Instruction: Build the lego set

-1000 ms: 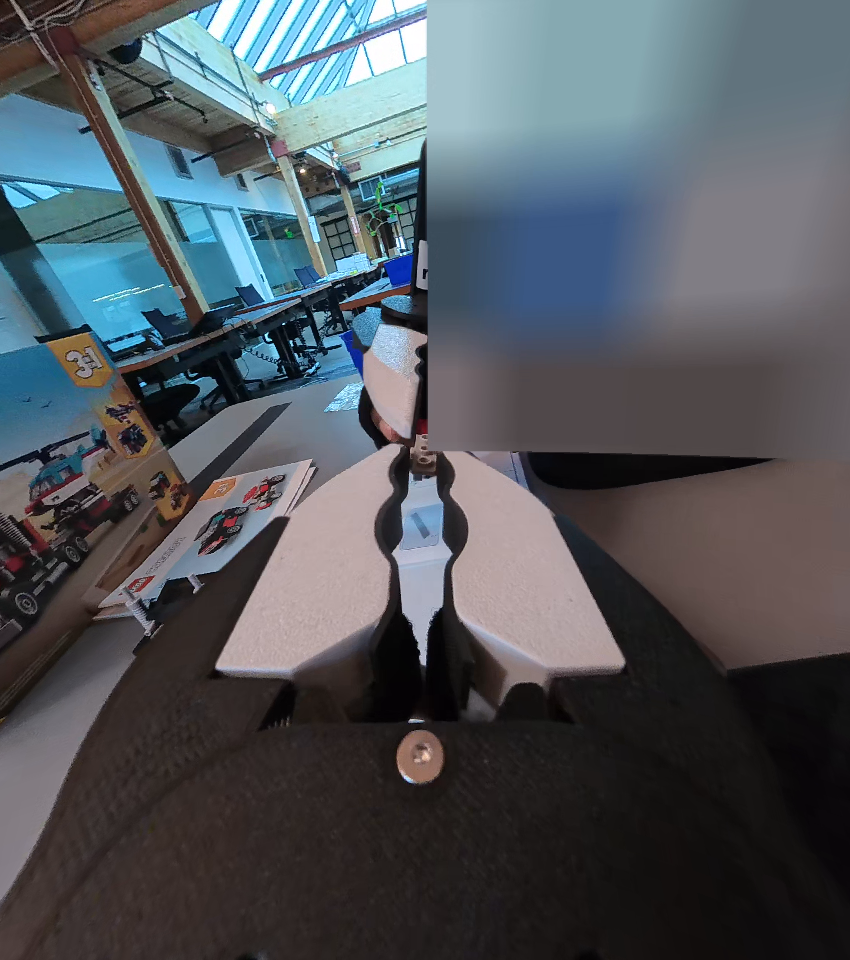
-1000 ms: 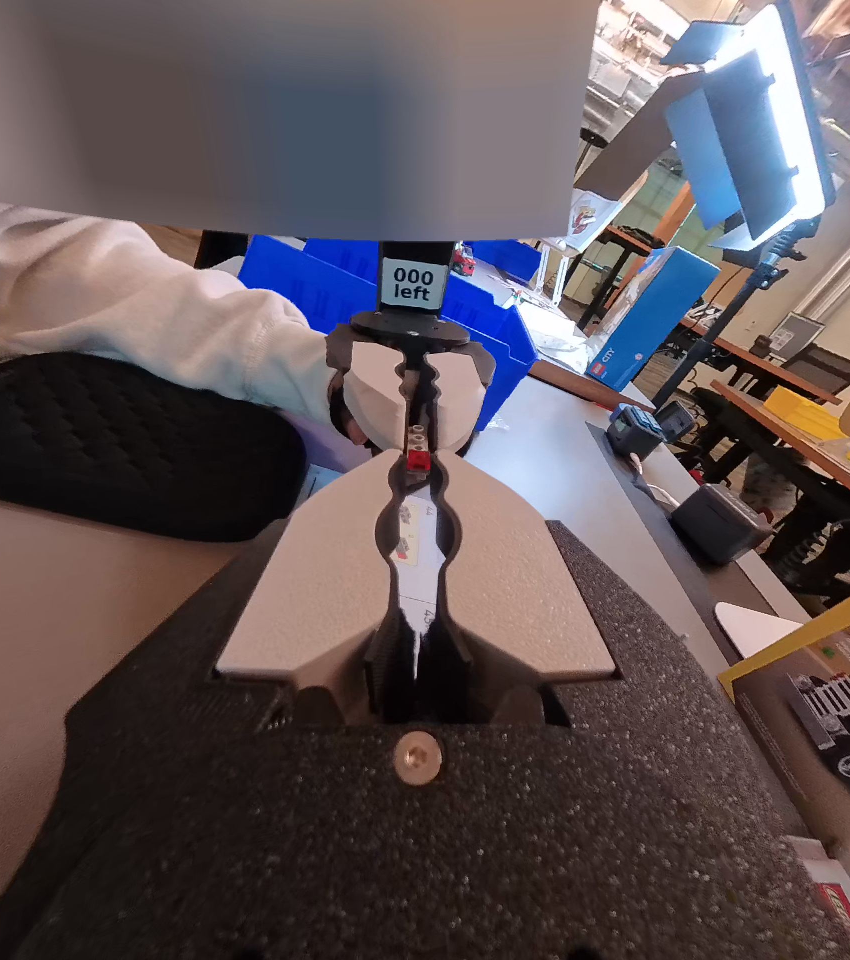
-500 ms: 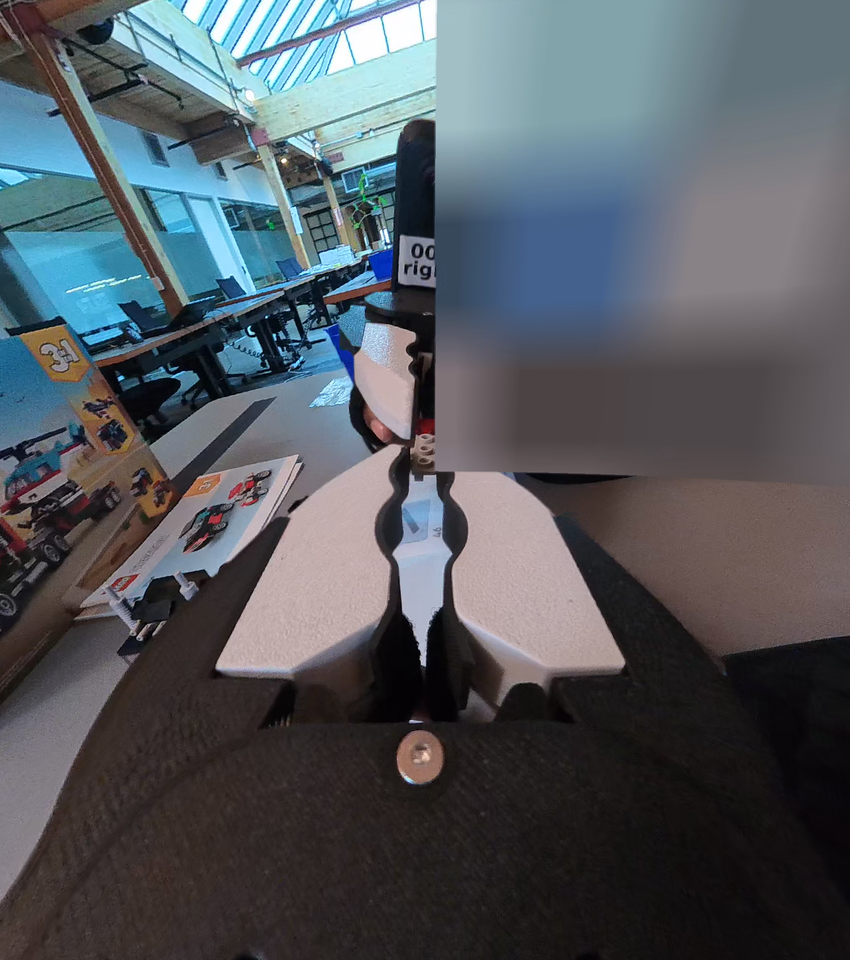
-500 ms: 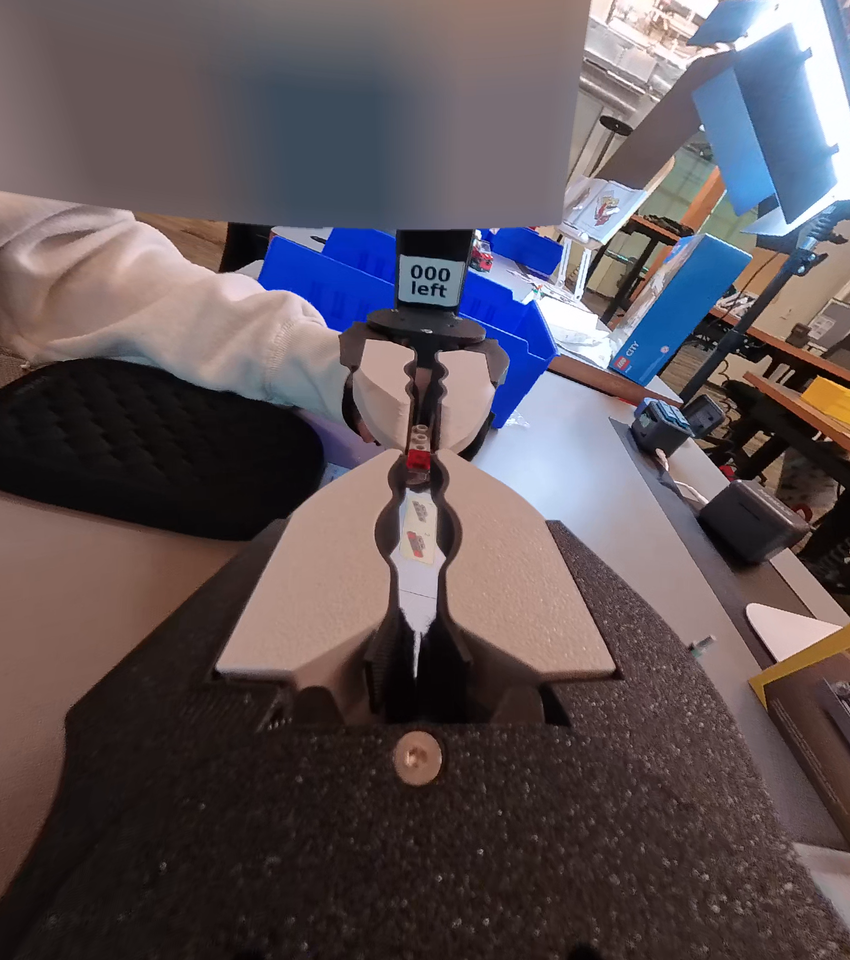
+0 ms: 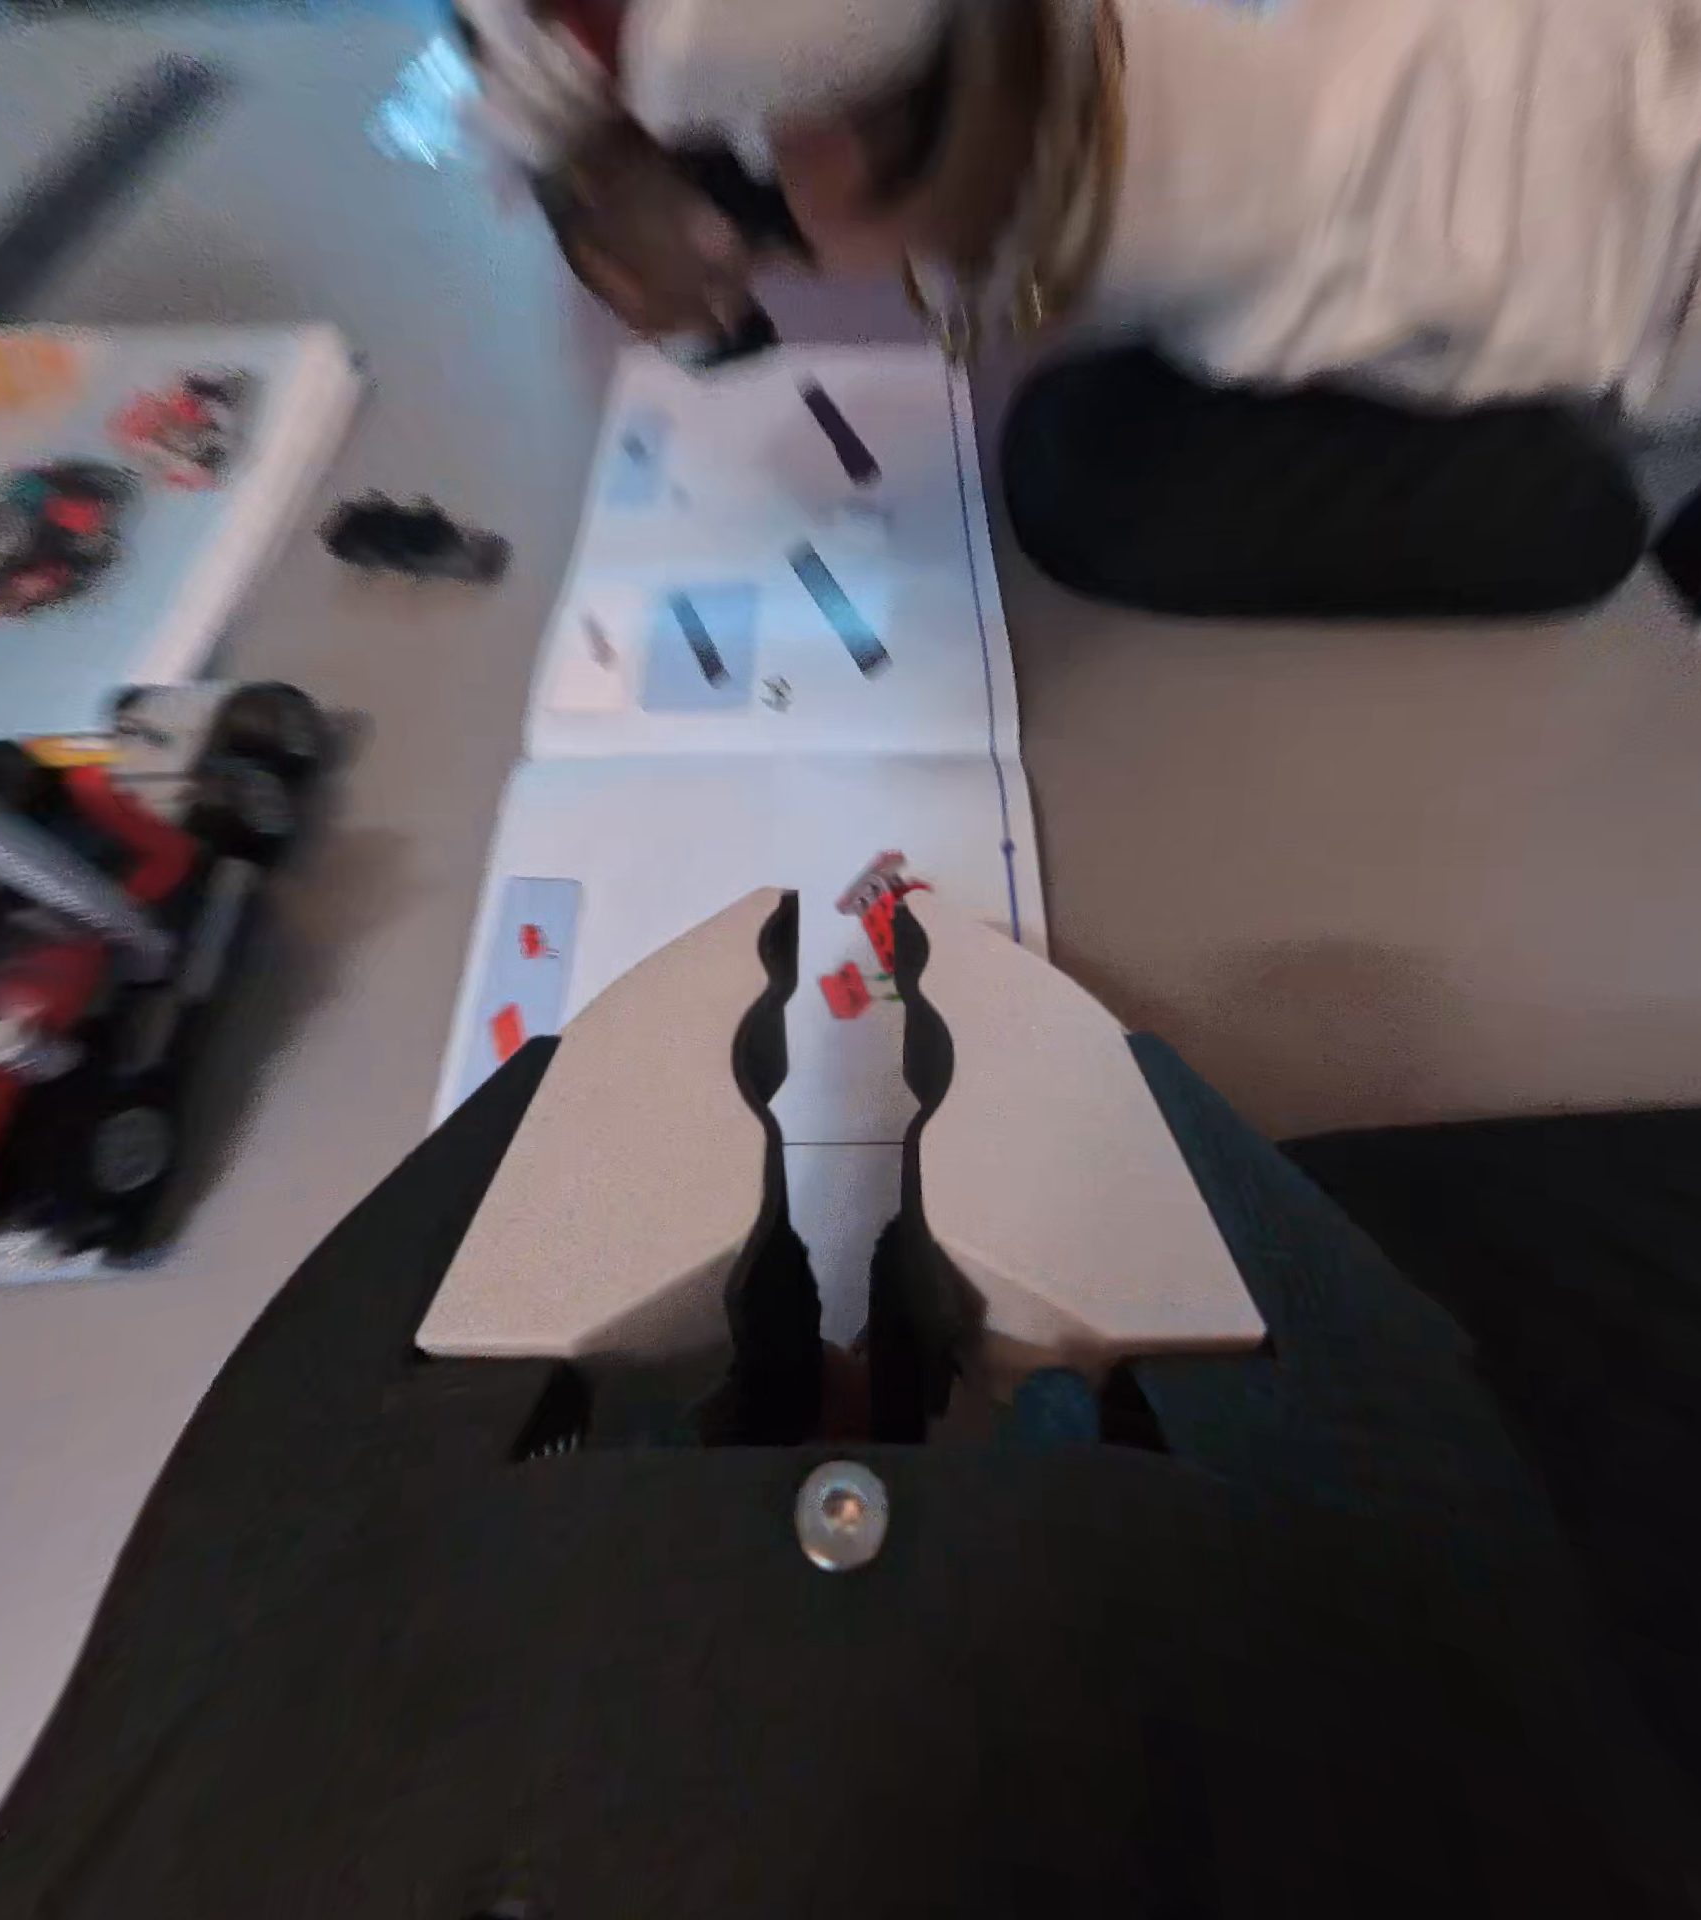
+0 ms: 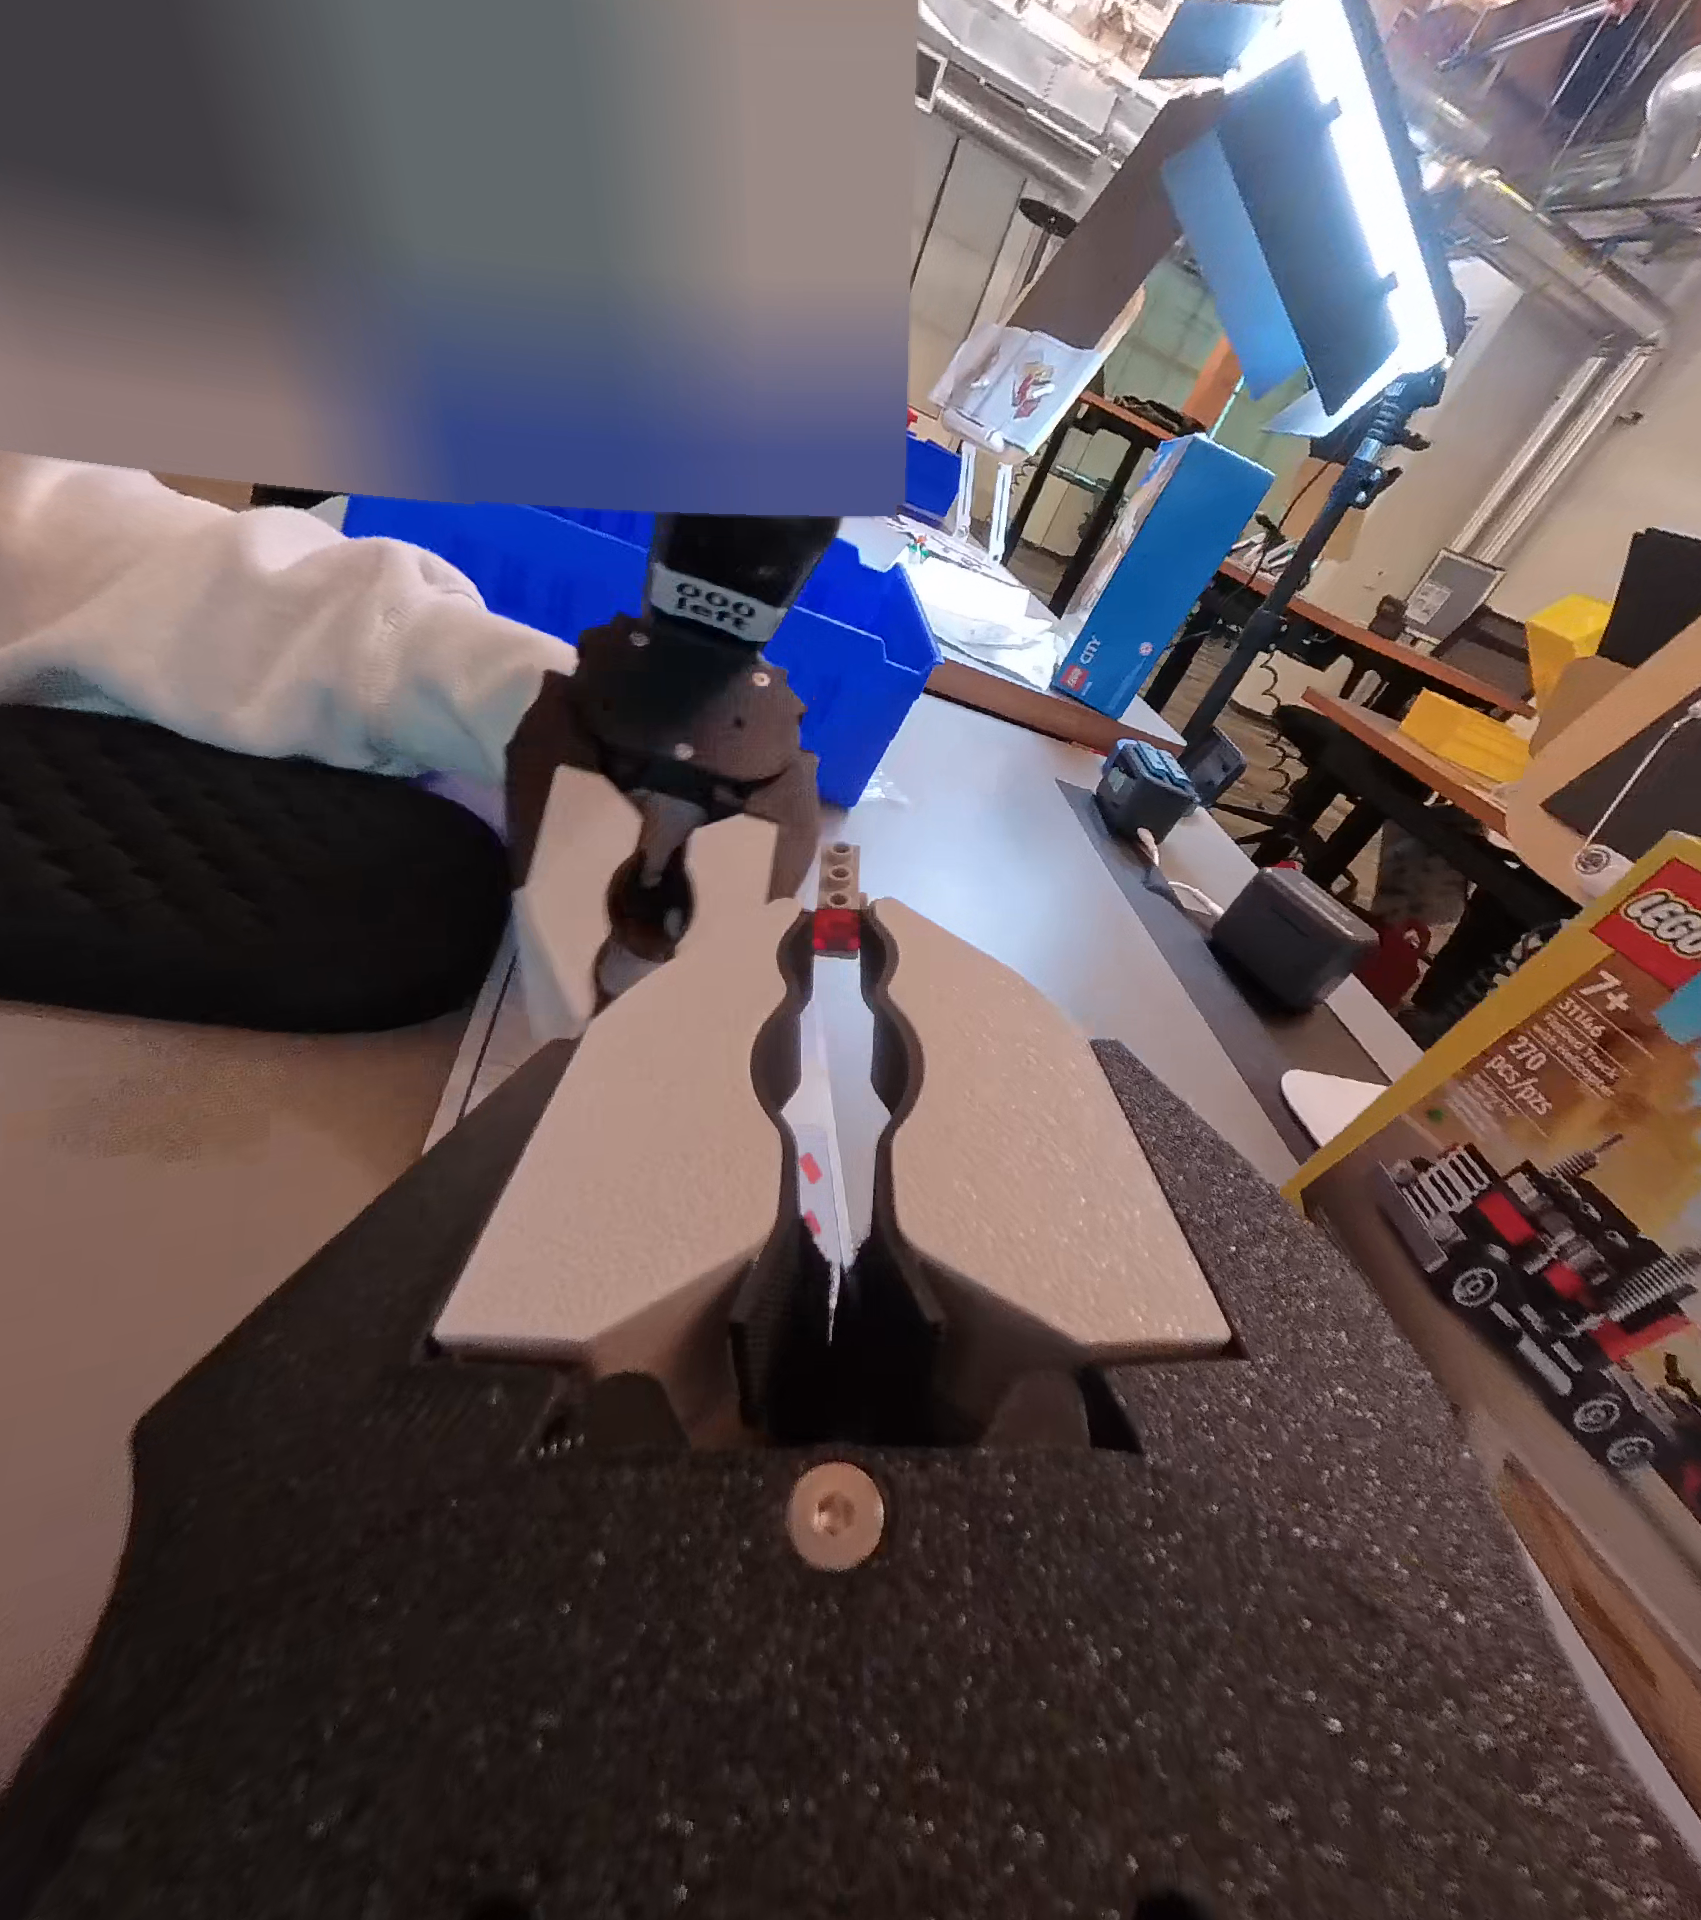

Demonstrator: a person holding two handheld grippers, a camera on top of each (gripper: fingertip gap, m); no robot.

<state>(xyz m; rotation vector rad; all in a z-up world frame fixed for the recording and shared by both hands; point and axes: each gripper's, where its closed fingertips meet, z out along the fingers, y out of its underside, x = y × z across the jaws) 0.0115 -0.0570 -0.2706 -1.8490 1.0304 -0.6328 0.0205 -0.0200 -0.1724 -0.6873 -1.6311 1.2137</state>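
Note:
My right gripper (image 6: 835,928) is shut on a small red brick (image 6: 833,932), and a grey studded piece (image 6: 838,871) sticks out from the brick beyond the tips. My left gripper (image 5: 848,914) is open and empty. It points down at a white instruction sheet (image 5: 773,790) that shows red marks near its tips. In the right wrist view the left gripper (image 6: 654,914) hangs to the left of the brick, apart from it, jaws spread. A small black assembly (image 5: 410,540) lies left of the sheet. The left wrist view is blurred.
The set's box (image 6: 1604,1195) stands at the right, and its truck picture shows in the left wrist view (image 5: 46,935). A booklet (image 5: 98,499) lies beyond it. A black cushion (image 6: 150,862), a person's sleeve (image 6: 202,623), blue bins (image 6: 856,665) and grey devices (image 6: 1293,935) sit around. Left tips to right tips: about 11 cm. The small black assembly (image 5: 410,540) is about equally far from each gripper, around 20 cm.
My left gripper has let go of the grey piece, opened and swung down towards the sheet. The grey piece stays on the red brick in my right gripper.

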